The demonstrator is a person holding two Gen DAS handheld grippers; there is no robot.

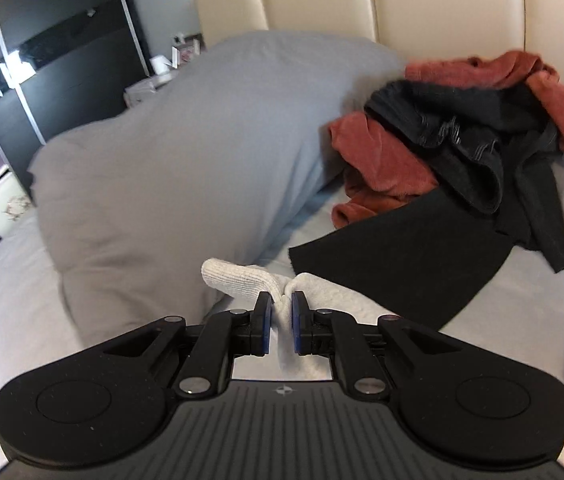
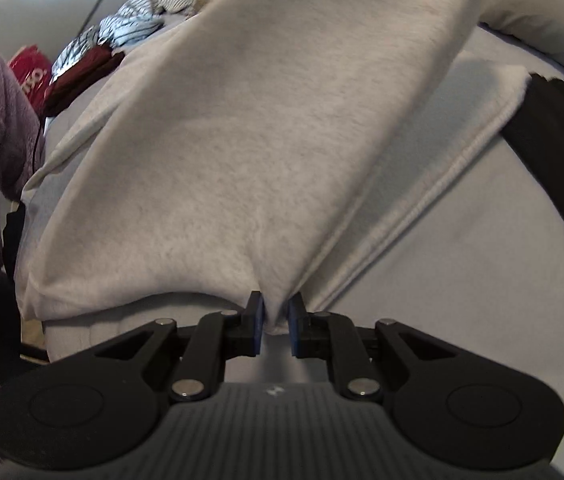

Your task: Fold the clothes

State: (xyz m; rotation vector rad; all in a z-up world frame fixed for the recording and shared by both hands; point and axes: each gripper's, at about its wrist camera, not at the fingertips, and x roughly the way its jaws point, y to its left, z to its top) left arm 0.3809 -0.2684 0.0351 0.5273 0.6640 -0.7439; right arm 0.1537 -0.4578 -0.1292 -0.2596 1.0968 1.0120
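You can read almost nothing here. The only lettering is white print on the red glossy bag [image 2: 30,74] at the far left in the right wrist view, partly hidden and too fragmentary for you to make out a word.

Black left gripper [image 1: 282,300], blue-padded fingers [image 1: 266,320], silver pivot screws

Off-white sweatshirt [image 2: 250,128]; grey pillow [image 1: 186,148]; rust-red [image 1: 377,160] and black garments [image 1: 461,132]; cream headboard [image 1: 321,0]; striped cloth [image 2: 138,26] upper left.
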